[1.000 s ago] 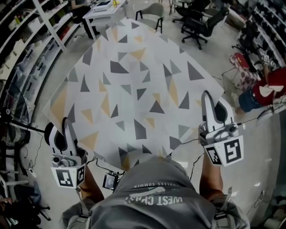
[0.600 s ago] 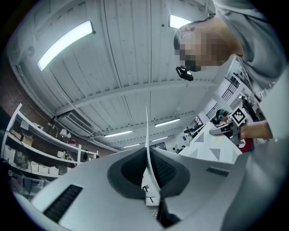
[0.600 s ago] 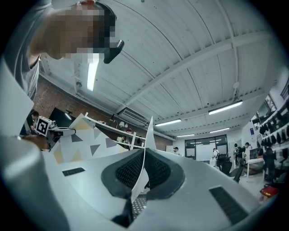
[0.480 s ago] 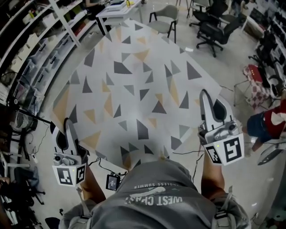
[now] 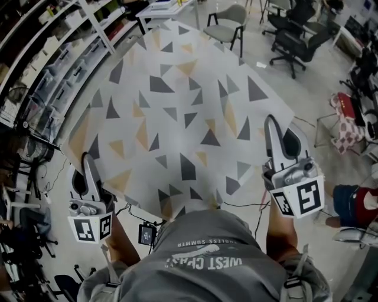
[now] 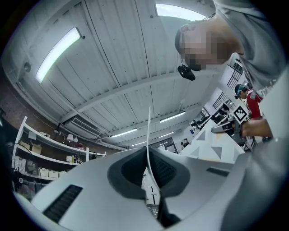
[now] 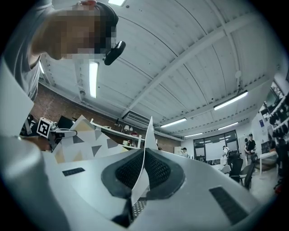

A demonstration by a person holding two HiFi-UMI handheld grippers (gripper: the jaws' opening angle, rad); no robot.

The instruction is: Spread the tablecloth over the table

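Tablecloth with a triangle pattern, stretched out flat in front of the person, its near corners pinched by the left tool and the right tool, each clamped tight on the thin fabric, with shelves to its left and chairs beyond.

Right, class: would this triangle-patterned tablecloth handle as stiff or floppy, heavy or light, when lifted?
Probably floppy: the tablecloth bows loosely along its near edge between the left hand-held gripper and right hand-held gripper. Likely light: each pair of shut jaws holds it by just a paper-thin edge.
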